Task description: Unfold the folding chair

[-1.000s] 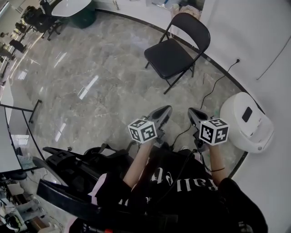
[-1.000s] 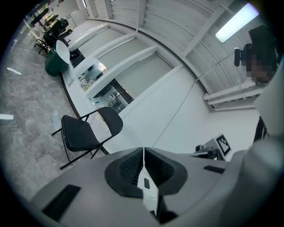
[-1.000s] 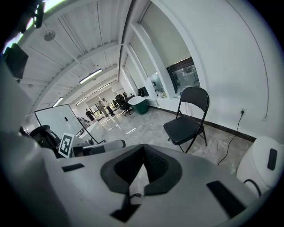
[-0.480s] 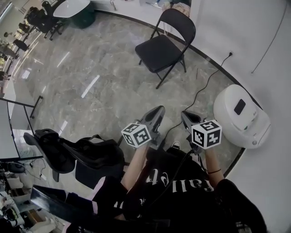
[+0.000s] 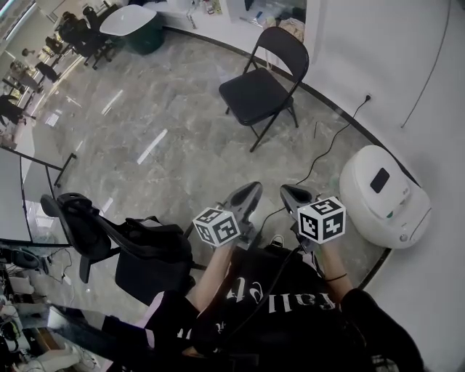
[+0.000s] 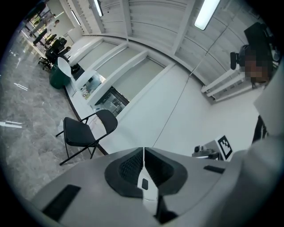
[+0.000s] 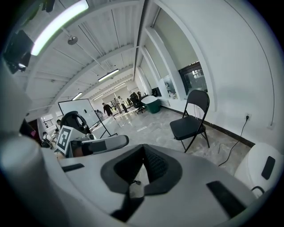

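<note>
The black folding chair (image 5: 265, 80) stands unfolded on the marble floor near the curved white wall, far ahead of both grippers; it also shows as the chair (image 6: 84, 133) in the left gripper view and the chair (image 7: 191, 117) in the right gripper view. My left gripper (image 5: 251, 192) is held out in front of the person, jaws shut and empty. Beside it, my right gripper (image 5: 287, 193) is likewise shut with nothing between its pads. Neither touches the chair.
A white rounded machine (image 5: 381, 196) sits on the floor at the right, with a black cable (image 5: 330, 145) running to a wall socket. A black office chair (image 5: 123, 243) stands close at the left. A whiteboard stand (image 5: 29, 182), a round table (image 5: 131, 20) and people lie further off.
The view has shifted back from the folding chair. Both grippers drifted slightly left in the picture, staying shut. The black office chair at the left has come more fully into sight.
</note>
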### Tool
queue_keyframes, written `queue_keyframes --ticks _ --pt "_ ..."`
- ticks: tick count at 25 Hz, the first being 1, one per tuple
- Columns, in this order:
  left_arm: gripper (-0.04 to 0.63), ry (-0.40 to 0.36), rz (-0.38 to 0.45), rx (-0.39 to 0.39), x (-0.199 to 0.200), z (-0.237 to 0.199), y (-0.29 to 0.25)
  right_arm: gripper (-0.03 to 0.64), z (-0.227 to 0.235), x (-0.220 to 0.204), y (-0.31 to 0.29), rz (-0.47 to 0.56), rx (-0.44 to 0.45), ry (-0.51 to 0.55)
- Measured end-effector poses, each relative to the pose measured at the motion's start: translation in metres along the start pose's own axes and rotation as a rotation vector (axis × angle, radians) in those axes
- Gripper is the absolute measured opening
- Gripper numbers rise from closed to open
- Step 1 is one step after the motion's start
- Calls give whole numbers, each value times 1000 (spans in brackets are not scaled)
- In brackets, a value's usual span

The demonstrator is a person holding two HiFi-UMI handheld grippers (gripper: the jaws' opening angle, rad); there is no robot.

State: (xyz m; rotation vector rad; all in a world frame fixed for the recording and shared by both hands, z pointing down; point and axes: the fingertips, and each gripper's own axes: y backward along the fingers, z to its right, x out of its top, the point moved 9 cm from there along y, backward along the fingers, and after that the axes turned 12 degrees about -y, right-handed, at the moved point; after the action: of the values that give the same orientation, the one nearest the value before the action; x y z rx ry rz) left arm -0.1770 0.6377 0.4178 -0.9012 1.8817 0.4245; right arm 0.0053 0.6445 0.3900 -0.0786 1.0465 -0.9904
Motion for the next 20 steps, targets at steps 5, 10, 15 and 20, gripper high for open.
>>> queue_keyframes --ticks 5,10,15,20 --pt "12 -24 7 3 4 6 -7 15 9 4 8 11 4 0" --pt "12 -37 1 5 7 8 -11 15 13 10 11 22 7 -5" --pt "12 -36 2 11 7 6 -14 15 18 11 10 19 6 -3" --pt "12 -32 0 19 5 6 -15 15 19 11 11 14 5 3"
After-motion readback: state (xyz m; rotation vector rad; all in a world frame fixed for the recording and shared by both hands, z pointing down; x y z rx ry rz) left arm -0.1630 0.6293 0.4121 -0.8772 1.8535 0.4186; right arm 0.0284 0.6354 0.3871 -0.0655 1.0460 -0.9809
